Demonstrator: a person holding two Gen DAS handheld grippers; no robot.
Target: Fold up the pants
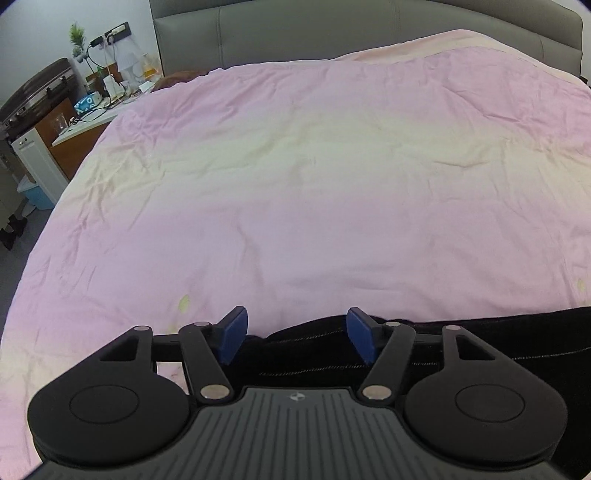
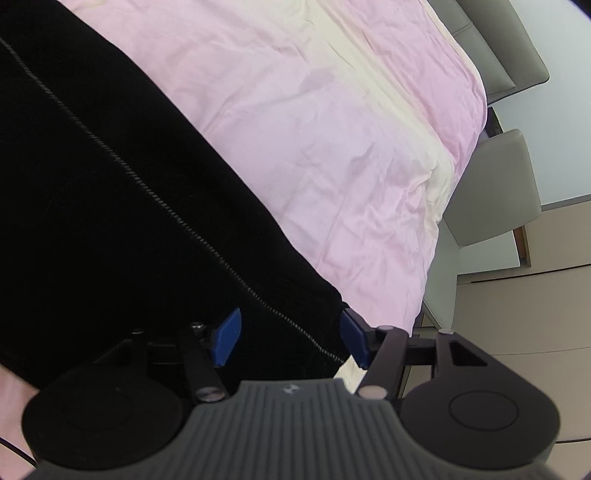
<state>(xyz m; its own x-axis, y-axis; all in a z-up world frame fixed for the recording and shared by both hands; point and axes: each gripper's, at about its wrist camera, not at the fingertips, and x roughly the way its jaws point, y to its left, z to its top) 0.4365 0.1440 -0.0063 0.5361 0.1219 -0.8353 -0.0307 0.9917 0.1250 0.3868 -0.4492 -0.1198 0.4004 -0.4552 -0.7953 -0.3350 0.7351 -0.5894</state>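
Observation:
Black pants [image 1: 480,339] with a pale stitched seam lie flat along the near edge of the pink bed cover [image 1: 295,166]. My left gripper [image 1: 297,334] hovers over one end of them. It is open, its blue pads wide apart, and the dark cloth lies below the gap with nothing pinched. In the right wrist view the pants [image 2: 110,203] fill the left half, their seam running diagonally down to my right gripper [image 2: 290,339]. That gripper is open too, its blue fingers [image 2: 227,339] straddling the cloth's end near the cover's edge [image 2: 406,288].
A grey padded headboard [image 1: 295,33] closes the far side of the bed. A cluttered nightstand [image 1: 96,107] and a dark suitcase [image 1: 37,92] stand off the bed's left side. A grey upholstered seat [image 2: 491,184] and pale floor lie beyond the right edge.

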